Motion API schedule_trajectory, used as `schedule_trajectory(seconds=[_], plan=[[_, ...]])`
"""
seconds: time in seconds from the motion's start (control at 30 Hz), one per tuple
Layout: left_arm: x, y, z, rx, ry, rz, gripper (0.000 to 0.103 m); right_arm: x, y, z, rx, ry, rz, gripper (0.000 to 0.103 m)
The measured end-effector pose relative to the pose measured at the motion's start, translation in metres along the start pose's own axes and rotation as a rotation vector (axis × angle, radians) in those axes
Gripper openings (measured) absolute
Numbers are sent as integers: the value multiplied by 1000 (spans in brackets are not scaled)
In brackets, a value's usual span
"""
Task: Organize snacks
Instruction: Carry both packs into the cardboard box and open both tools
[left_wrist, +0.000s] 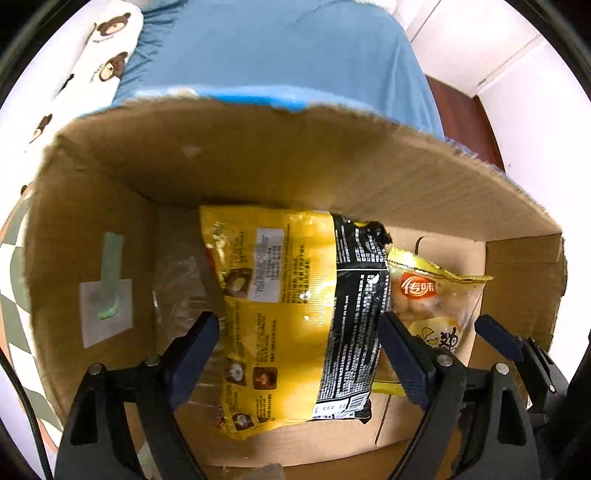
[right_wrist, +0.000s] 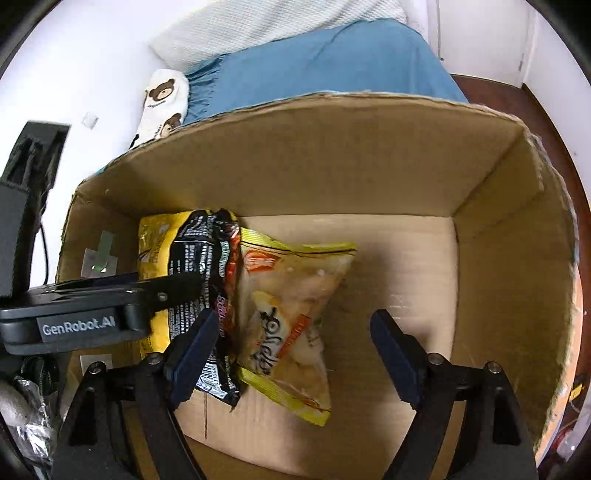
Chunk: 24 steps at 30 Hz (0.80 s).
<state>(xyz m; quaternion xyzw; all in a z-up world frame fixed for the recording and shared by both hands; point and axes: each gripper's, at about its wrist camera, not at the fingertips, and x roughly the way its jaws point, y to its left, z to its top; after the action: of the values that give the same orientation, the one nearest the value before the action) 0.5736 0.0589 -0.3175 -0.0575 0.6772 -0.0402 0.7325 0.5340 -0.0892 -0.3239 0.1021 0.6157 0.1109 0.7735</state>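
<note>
An open cardboard box (left_wrist: 258, 158) holds two snack packs on its floor. A yellow-and-black packet (left_wrist: 295, 295) lies lengthwise at the box's left side. My left gripper (left_wrist: 301, 347) points down over it, jaws wide, a finger beside each long edge, pads not seen pressing. To its right lies a clear-and-yellow bag (left_wrist: 432, 306) of pale snacks. The right wrist view shows that bag (right_wrist: 291, 302) partly leaning on the packet (right_wrist: 192, 251), under my open right gripper (right_wrist: 295, 347). Nothing is in the right jaws. The left gripper's black housing (right_wrist: 85, 317) reaches in from the left.
The box (right_wrist: 406, 258) has bare floor on its right half. A taped label (left_wrist: 107, 314) is on its left wall. Behind it are a blue-sheeted bed (left_wrist: 277, 48), a bear-print pillow (left_wrist: 107, 48) and a white pillow (right_wrist: 277, 22). Crumpled foil (right_wrist: 29, 421) lies outside at lower left.
</note>
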Motion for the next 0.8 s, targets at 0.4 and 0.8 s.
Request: schedule_trajectory(seconds=[0.4, 0.8], plan=[[-61, -8, -66, 52, -198, 87, 88, -68, 1, -49, 12, -84, -90, 86], [-120, -16, -130, 63, -342, 73, 88, -152, 13, -108, -8, -224, -132, 86]])
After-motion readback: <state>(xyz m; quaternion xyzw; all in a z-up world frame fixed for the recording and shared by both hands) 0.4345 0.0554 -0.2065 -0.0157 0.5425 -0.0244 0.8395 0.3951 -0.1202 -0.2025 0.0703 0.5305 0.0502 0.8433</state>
